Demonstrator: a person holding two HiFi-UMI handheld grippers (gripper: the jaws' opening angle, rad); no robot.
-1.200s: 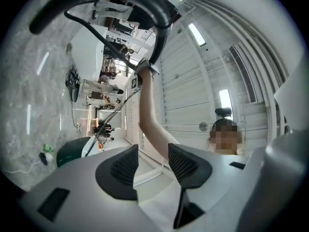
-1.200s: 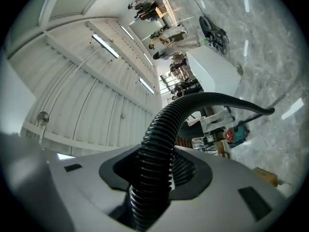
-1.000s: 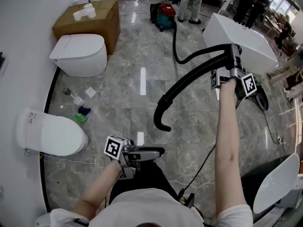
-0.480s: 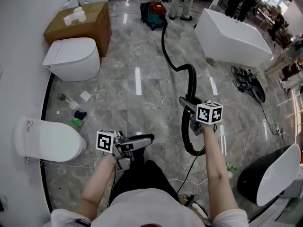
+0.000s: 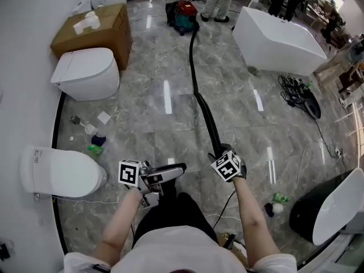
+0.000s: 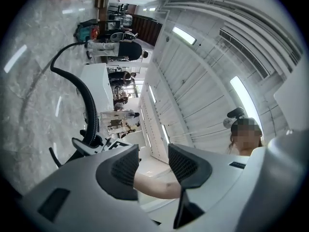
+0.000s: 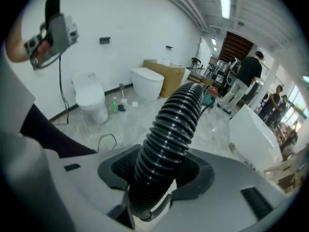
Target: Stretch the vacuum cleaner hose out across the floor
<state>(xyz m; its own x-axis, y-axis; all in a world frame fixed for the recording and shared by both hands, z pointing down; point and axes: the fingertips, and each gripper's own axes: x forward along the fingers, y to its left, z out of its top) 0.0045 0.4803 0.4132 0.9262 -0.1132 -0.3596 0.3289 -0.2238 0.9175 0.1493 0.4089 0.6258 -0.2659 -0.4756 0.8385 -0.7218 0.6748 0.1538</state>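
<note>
Right claw (image 5: 218,152) clamped on near end of hose (image 5: 198,90), hose running nearly straight over floor (image 5: 148,112) to far vacuum (image 5: 183,13), left claw (image 5: 173,171) parted, empty, just left, toilet (image 5: 85,73) left, tub (image 5: 278,38) far right, open floor between.

The black corrugated plastic vacuum hose (image 7: 169,129) is ribbed with a slight sheen. The grey veined stone floor (image 5: 170,56) is polished and mirrors the ceiling lights. The white oval toilet (image 5: 85,73) looks like glossy ceramic, and the brown cardboard box (image 5: 114,36) is matt. The right gripper (image 7: 159,170) has a smooth matt grey plastic shell and finely meshed dark pads.
</note>
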